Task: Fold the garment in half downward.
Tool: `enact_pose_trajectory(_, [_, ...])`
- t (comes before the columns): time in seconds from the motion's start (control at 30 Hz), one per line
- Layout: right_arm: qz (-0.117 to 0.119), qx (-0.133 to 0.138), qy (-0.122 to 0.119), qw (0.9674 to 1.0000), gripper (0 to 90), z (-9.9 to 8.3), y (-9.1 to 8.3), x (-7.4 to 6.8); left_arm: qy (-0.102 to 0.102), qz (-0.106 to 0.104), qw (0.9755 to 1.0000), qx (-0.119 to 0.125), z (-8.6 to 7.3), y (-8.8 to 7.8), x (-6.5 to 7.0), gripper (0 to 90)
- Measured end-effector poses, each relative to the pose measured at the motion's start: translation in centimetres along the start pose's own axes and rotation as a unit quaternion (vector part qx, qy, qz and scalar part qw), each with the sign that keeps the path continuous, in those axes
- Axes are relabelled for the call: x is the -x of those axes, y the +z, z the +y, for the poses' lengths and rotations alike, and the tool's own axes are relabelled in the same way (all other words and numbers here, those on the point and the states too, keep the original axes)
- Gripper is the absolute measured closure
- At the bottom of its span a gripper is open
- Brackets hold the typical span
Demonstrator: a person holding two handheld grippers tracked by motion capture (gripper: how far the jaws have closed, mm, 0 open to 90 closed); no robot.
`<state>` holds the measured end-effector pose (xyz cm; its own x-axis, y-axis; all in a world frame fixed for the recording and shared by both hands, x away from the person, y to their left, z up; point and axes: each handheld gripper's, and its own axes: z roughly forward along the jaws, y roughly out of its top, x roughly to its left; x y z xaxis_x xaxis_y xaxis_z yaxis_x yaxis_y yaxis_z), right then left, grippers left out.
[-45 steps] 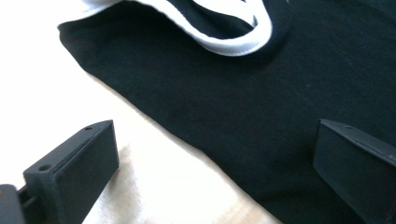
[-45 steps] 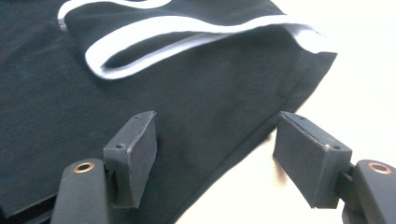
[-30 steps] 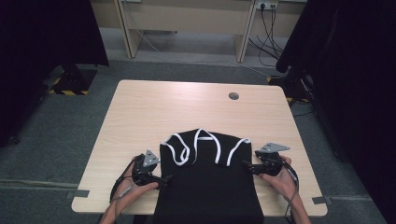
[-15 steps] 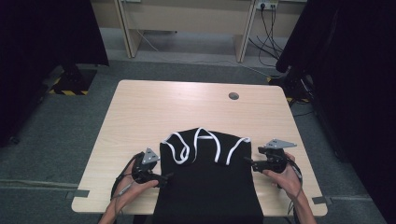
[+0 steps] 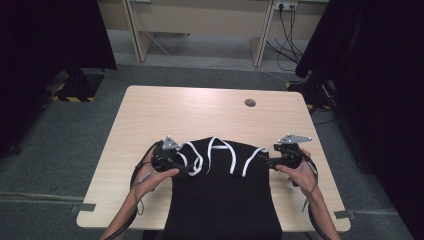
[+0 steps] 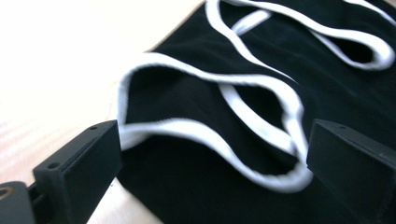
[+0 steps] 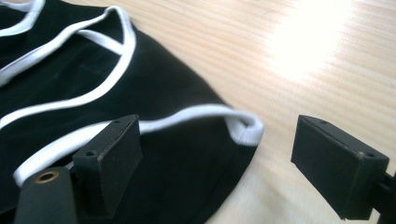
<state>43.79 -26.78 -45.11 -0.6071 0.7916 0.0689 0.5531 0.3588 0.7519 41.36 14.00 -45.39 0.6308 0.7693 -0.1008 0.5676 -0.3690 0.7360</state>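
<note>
Black garment (image 5: 220,200) on wooden table (image 5: 150,115), grey carpet; both claws (image 5: 187,169) (image 5: 264,161) wide open, holding nothing, right just opening

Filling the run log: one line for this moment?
item: black white-trimmed fabric garment flat on table | left tool: open | right tool: open, just released

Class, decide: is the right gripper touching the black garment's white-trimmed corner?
Apart. In the right gripper view the right gripper stands open, the garment corner lying between the jaws with bare gaps either side.
</note>
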Motion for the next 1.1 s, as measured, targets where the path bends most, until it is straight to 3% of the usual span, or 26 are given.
enact_pose_trajectory(0.2, [0.000,-0.022,-0.004,0.9997,16.3,1.6,2.2,0.3,-0.017,0.008,0.9997,-0.016,2.2,2.4,-1.5,2.5])
enact_pose_trajectory(0.3, [0.014,-0.036,-0.015,0.9992,16.3,2.2,3.4,0.0,-0.019,0.005,0.9994,-0.027,3.1,3.5,-1.8,2.4])
enact_pose_trajectory(0.47, [0.024,-0.056,-0.025,0.9978,16.4,2.7,4.9,-0.4,-0.012,-0.001,0.9985,-0.053,4.1,5.4,-1.9,2.5])
enact_pose_trajectory(0.6, [0.023,-0.073,-0.042,0.9962,16.5,2.4,5.6,-0.6,0.001,0.012,0.9973,-0.072,3.9,6.5,-1.9,3.2])
enact_pose_trajectory(0.67, [0.018,-0.070,-0.052,0.9961,15.8,2.2,5.8,-0.7,0.013,0.016,0.9975,-0.068,3.8,6.6,-1.8,4.8])
enact_pose_trajectory(0.77, [0.026,-0.066,-0.059,0.9957,27.8,2.1,5.5,-0.8,0.025,0.000,0.9975,-0.066,3.9,6.1,-1.6,23.0])
enact_pose_trajectory(0.87, [0.044,-0.069,-0.073,0.9939,51.3,2.2,5.1,-1.1,0.036,-0.018,0.9975,-0.058,3.7,5.7,-1.3,40.1])
enact_pose_trajectory(0.97, [0.065,-0.072,-0.077,0.9923,71.5,2.3,4.9,-1.1,0.032,-0.043,0.9975,-0.047,3.4,5.6,-1.0,61.7])
enact_pose_trajectory(1.1, [0.079,-0.074,-0.083,0.9907,80.4,2.3,4.8,-1.2,0.044,-0.048,0.9972,-0.037,3.2,5.4,-0.7,77.4])
